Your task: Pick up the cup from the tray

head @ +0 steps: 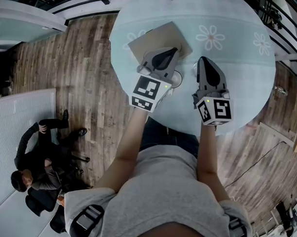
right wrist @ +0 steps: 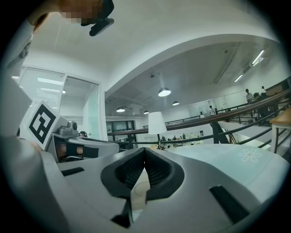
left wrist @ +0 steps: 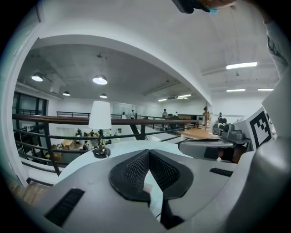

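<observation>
The tray (head: 155,37) lay on the left half of the tabletop (head: 234,64), not far from its near edge. Over the tray's near side hung the left gripper (head: 173,51), its jaws pressed together with nothing between them; its own view (left wrist: 148,154) showed only pale cloth past the closed pads.

Just right of that gripper, close to the tabletop's near edge, a pale round rim showed, which I took for the cup (head: 178,79). The gripper hid much of it, so whether it stood on the tray's near corner or on the cloth beside it could not be told. The rim read as a full ring from above, so the cup probably stood upright with its mouth up and its long axis vertical (a judgement from a small patch).

Further right, the right gripper (head: 202,61) was also fully closed and empty, as its own view (right wrist: 144,152) confirmed.

An unheld cup between two closed grippers would fit a moment ahead of a grasp as well as one after the cup was set down again. If a grasp was ahead, it would want the jaws parted wider than the rim, brought level to either side of the wall, and closed gently to avoid tipping or crushing.
</observation>
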Tool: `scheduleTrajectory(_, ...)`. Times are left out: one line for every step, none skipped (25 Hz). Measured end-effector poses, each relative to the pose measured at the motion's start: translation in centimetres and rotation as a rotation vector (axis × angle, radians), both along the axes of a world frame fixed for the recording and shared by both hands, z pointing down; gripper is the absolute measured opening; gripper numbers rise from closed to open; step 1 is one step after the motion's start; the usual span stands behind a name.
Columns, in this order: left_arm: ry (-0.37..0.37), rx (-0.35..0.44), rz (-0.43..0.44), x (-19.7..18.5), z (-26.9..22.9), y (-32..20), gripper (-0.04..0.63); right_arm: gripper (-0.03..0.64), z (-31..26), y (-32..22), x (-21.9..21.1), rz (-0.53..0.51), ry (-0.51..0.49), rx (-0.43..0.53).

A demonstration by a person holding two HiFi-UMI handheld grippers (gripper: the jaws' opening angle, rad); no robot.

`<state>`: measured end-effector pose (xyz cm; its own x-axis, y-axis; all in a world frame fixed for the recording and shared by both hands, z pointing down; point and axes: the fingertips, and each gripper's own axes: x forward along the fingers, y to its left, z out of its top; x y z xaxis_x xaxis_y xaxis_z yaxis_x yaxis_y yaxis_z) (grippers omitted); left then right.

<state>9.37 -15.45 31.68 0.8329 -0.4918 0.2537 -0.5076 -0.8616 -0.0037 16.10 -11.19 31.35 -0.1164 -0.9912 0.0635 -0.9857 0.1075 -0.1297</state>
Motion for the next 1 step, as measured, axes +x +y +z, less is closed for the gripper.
scheduleTrajectory(0.002, 0.0, 0.001, 0.03, -0.02, 0.04, 0.008, 0.008, 0.01, -0.01, -0.08, -0.001, 0.0, 0.0)
